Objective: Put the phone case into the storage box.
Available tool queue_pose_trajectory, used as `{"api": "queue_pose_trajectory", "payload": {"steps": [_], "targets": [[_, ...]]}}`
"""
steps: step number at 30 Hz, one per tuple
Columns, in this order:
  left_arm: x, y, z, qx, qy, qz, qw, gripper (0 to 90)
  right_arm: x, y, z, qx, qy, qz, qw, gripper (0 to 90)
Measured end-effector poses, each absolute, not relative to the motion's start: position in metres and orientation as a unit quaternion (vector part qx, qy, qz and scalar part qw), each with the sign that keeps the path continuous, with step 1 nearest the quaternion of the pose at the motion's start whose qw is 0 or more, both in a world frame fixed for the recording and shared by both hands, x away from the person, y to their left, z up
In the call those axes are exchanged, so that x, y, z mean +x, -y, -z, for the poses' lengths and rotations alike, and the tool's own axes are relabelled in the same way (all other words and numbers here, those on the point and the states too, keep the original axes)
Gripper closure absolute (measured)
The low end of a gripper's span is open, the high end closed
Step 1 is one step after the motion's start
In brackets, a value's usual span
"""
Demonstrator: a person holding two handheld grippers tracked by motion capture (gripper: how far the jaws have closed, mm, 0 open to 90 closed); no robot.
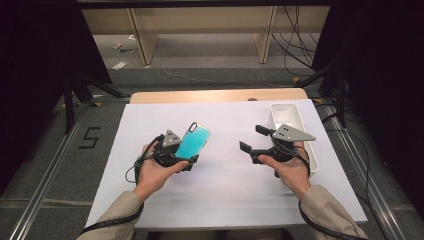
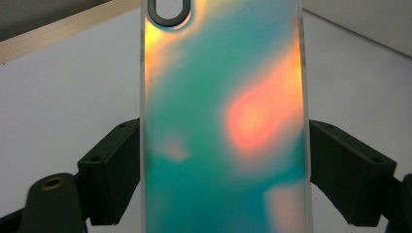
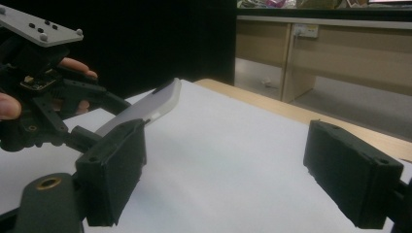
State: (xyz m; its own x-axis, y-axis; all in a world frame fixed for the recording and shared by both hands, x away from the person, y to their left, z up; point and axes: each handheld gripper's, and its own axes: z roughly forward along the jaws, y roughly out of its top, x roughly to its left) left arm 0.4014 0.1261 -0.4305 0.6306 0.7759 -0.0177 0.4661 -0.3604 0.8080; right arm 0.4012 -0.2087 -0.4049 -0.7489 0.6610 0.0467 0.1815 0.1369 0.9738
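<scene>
A phone case [image 1: 193,140] with a shimmering teal and orange back stands tilted above the white table sheet, its camera cutout [image 2: 168,10] at the far end. My left gripper [image 1: 186,157] is shut on its lower part, and in the left gripper view the black pads [image 2: 112,174] press on both long edges of the case [image 2: 223,97]. My right gripper [image 1: 253,137] is held to the right of it, open, with nothing between its jaws. From the right gripper view [image 3: 223,174] the case [image 3: 145,108] shows edge-on in the left gripper [image 3: 92,133].
A white rectangular tray [image 1: 302,120] sits at the right of the white sheet [image 1: 225,190], just behind my right hand. A strip of wooden tabletop [image 1: 215,95] shows at the far edge. Beyond it are wooden desk legs and loose cables on the floor.
</scene>
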Motion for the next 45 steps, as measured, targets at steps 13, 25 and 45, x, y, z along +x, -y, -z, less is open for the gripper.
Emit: {"api": "queue_pose_trajectory", "payload": {"steps": [13, 25, 45], "targets": [[0.399, -0.116, 0.432, 0.810, -0.375, -0.183, 0.412, 16.9, 0.406, 0.198, 0.405, 0.289, -0.730, -0.587, 0.196, 16.5], [0.396, -0.107, 0.431, 0.813, -0.365, -0.184, 0.415, 16.9, 0.411, 0.190, 0.407, 0.292, -0.732, -0.585, 0.193, 16.8], [0.395, -0.096, 0.430, 0.814, -0.355, -0.180, 0.423, 16.9, 0.421, 0.179, 0.409, 0.300, -0.732, -0.582, 0.188, 17.0]]}}
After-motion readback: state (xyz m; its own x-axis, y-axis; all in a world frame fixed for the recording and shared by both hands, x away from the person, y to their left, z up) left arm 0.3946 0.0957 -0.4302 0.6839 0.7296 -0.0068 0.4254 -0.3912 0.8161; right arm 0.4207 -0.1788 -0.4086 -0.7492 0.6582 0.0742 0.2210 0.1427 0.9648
